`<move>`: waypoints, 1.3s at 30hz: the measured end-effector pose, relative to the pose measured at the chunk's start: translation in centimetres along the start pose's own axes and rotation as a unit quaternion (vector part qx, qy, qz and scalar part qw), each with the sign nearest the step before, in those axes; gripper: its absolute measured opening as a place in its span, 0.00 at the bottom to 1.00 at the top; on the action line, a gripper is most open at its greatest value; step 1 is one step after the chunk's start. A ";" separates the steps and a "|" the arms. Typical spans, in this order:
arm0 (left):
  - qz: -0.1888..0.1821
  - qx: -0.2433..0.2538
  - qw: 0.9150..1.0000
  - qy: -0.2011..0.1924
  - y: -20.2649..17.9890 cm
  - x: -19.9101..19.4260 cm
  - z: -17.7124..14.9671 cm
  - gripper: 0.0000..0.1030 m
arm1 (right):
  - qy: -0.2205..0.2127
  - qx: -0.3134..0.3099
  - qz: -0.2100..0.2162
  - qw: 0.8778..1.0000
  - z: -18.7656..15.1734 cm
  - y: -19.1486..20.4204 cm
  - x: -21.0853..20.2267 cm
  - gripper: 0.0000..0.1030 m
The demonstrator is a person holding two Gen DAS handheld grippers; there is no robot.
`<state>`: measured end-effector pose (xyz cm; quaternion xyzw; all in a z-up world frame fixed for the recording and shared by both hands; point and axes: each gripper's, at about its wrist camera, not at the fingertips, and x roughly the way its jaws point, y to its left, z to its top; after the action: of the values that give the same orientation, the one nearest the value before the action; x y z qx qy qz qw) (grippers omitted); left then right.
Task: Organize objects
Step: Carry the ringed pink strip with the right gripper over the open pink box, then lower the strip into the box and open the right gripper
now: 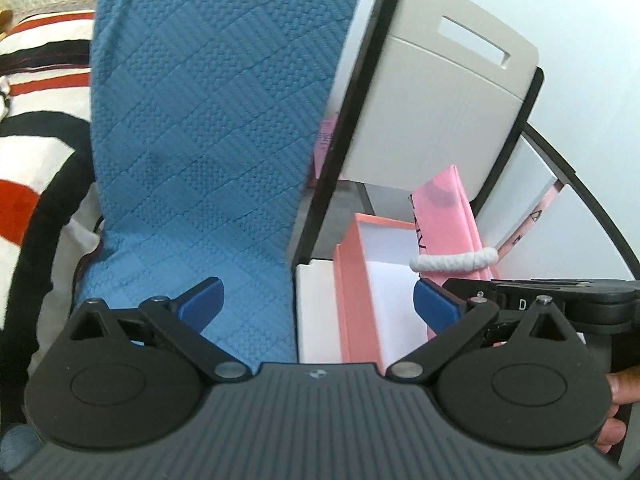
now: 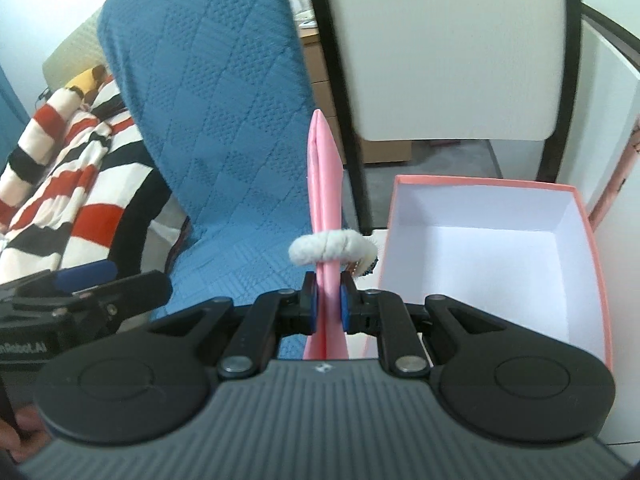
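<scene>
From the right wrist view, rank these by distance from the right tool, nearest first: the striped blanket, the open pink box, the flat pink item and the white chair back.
1. Flat pink item: clamped in the right tool, centre.
2. Open pink box: just right of the tool.
3. Striped blanket: far left.
4. White chair back: top right, behind the box.

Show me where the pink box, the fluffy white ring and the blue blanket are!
pink box (image 2: 490,240): right wrist view, white inside floor.
fluffy white ring (image 2: 332,246): right wrist view, front of loop.
blue blanket (image 1: 208,120): left wrist view, quilted middle.
</scene>
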<state>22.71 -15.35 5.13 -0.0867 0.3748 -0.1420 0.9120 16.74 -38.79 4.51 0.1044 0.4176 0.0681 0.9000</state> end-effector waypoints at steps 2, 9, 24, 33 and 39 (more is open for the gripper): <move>-0.004 0.004 1.000 0.000 -1.0 0.5 0.2 1.00 | -0.001 0.004 -0.003 1.000 0.0 -1.0 -0.1 0.14; -0.011 0.022 1.000 0.010 -4.0 3.5 0.0 1.00 | 0.008 0.024 -0.012 1.000 -0.3 -4.8 1.6 0.14; -0.009 0.035 0.997 0.067 -8.3 12.9 -1.3 1.00 | 0.045 0.079 -0.028 0.996 -2.0 -12.9 7.6 0.15; -0.010 0.046 0.993 0.105 -9.6 18.1 -2.0 1.00 | 0.070 0.105 -0.038 0.991 -3.3 -16.1 11.6 0.15; -0.007 0.044 0.991 0.122 -10.0 20.5 -2.5 1.00 | 0.079 0.118 -0.047 0.989 -3.9 -17.5 13.2 0.16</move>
<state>32.87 -31.60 -7.51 -0.0309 0.4762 -0.1747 0.8612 22.83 -52.45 -11.98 0.1839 0.4973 -0.0161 0.8477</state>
